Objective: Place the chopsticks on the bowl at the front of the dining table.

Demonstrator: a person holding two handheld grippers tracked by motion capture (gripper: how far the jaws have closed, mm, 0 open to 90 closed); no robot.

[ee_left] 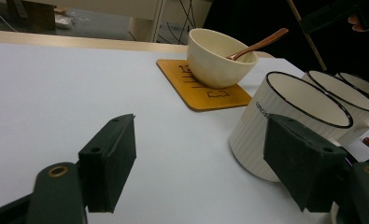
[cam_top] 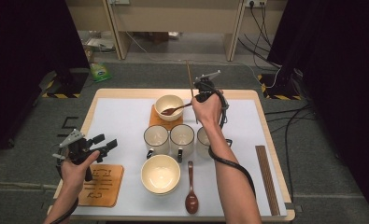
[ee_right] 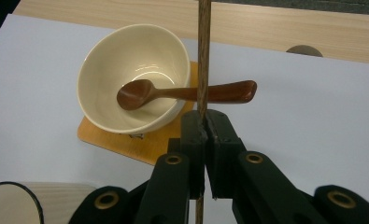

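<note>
Spoon (cam_top: 175, 109) in far bowl (cam_top: 168, 107) on coaster (cam_top: 159, 120); 3 mugs (cam_top: 181, 138) before it.

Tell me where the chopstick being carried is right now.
The chopstick is clamped upright in the right tool, held above the far middle of the table, just right of the bowl with the spoon.

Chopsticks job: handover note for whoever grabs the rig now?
Right gripper: shut on the thin brown wooden chopsticks, held upright beside the far cream ceramic bowl.
Left gripper: open, holding nothing, above the white table mat near the white ribbed mugs.
Done: far bowl sits on its wooden coaster, brown wooden spoon inside.
Left: probably lay the chopsticks by that bowl; near cream bowl, second coaster, second spoon look unpaired.
</note>
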